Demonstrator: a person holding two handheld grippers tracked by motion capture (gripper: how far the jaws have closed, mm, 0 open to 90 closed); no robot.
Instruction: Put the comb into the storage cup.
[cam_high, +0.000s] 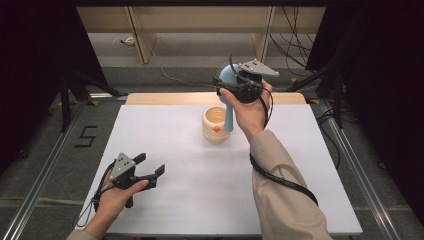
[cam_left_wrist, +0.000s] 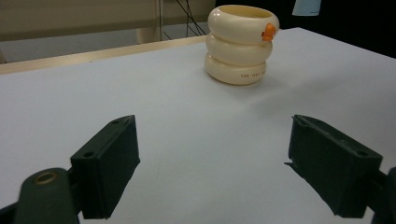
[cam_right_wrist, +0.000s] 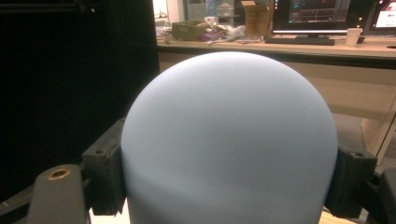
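Note:
A light blue hairbrush (cam_high: 227, 95) hangs handle-down over the far middle of the white table (cam_high: 200, 200). My right gripper (cam_high: 225, 84) is shut on the brush's round head, whose smooth back (cam_right_wrist: 229, 140) sits between the two pads (cam_right_wrist: 105, 172). The handle's lower end (cam_left_wrist: 306, 5) hangs just above and to the right of a cream ringed cup (cam_high: 215, 125) with an orange mark (cam_left_wrist: 240, 44). At the table's near left, my left gripper (cam_high: 150, 164) is held low with its jaws open and nothing between them (cam_left_wrist: 215, 158), pointing toward the cup.
A wooden strip (cam_high: 165, 98) borders the table's far edge. Black stands (cam_high: 65, 100) and cables flank both sides. A "5" (cam_high: 86, 136) is marked on the floor at left. A desk with monitors (cam_right_wrist: 327, 18) lies beyond the brush.

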